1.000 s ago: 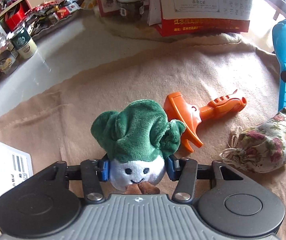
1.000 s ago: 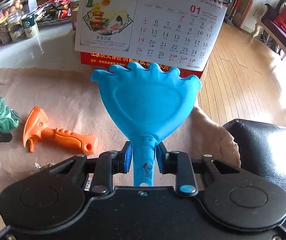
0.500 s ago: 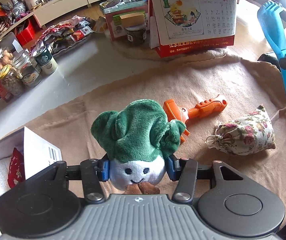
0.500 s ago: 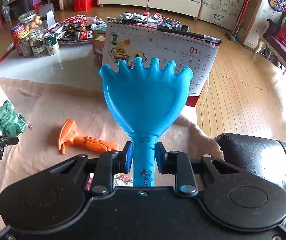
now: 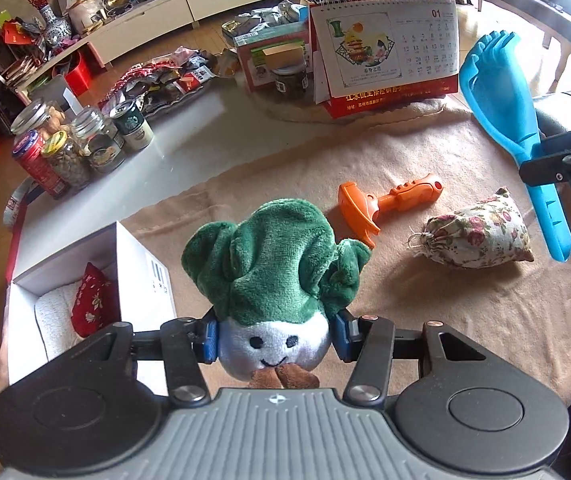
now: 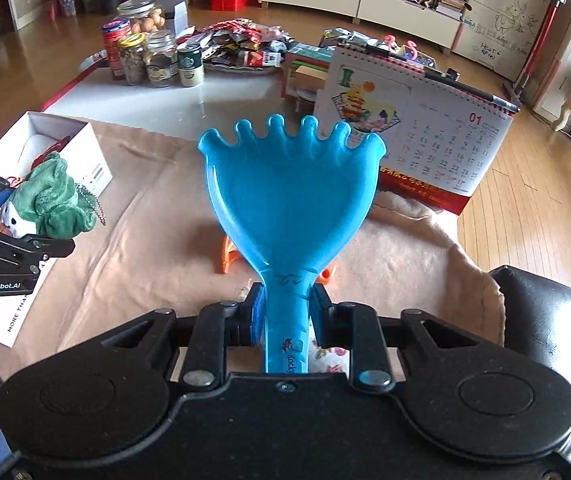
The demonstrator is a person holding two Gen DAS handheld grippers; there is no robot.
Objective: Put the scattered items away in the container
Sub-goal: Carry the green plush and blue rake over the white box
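Observation:
My left gripper (image 5: 275,340) is shut on a green and white plush vegetable toy (image 5: 273,276) and holds it above the beige cloth, right of the white box (image 5: 141,280). The box holds a red embroidered pouch (image 5: 91,300). My right gripper (image 6: 285,312) is shut on the handle of a blue toy rake (image 6: 289,196), held up in the air; the rake also shows in the left wrist view (image 5: 505,104). An orange toy axe (image 5: 389,204) and a floral drawstring bag (image 5: 477,236) lie on the cloth. In the right wrist view the plush (image 6: 49,200) and the box (image 6: 45,140) sit at the left.
A desk calendar (image 5: 389,56) stands at the cloth's far edge. Glass jars and cans (image 5: 73,148) stand at the far left, with snack packets (image 5: 157,80) behind. A black leather armrest (image 6: 545,320) is at the right. A white card (image 6: 17,312) lies under the left gripper.
Both grippers have risen and pulled back with their items held. The white box has come into view at the left, and the table items look farther away.

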